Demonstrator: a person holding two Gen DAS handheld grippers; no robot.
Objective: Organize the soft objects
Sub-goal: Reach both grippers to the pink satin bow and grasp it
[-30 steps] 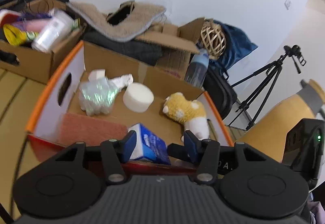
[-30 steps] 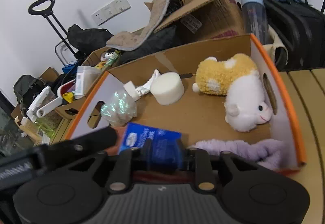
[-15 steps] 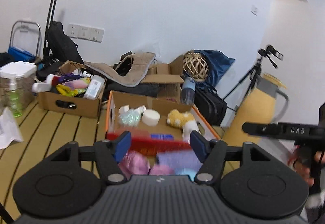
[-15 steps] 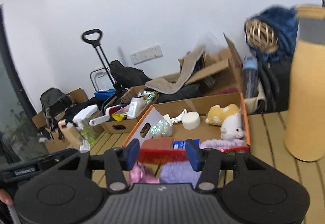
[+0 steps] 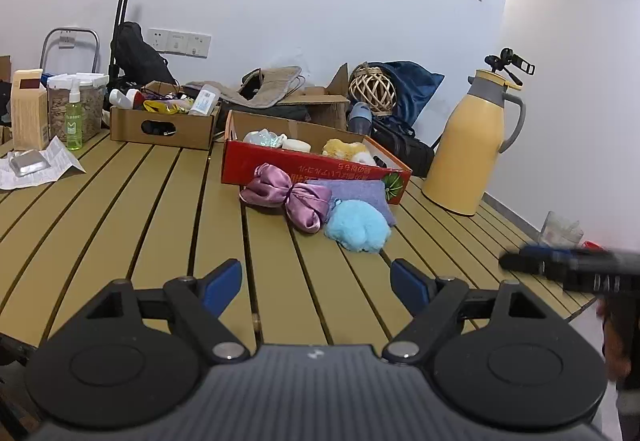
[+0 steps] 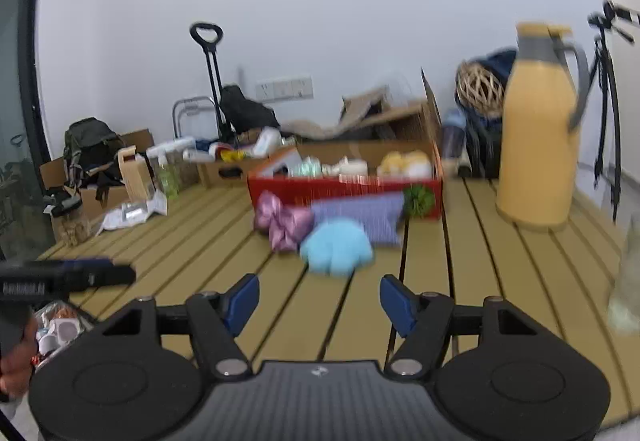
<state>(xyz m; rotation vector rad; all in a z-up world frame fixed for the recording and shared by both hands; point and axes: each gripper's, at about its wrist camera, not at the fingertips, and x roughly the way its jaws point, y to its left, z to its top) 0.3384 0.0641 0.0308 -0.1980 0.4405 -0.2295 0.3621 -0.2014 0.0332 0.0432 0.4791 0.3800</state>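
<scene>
Both grippers, left (image 5: 316,281) and right (image 6: 319,299), hung spread and empty above the slatted table (image 5: 140,201). Blur smeared the right view; only the left showed the purple bow (image 5: 286,197) and blue plush (image 5: 357,231) sharply, before the red box (image 5: 312,169).

white characters printed upside down on red box (image 5: 316,171) front, illegible, other lettering too blurred

The box (image 5: 304,167) was red, the bow (image 5: 286,195) shiny purple, the plush (image 5: 357,226) light blue, the flask (image 5: 468,145) yellow with grey.
</scene>
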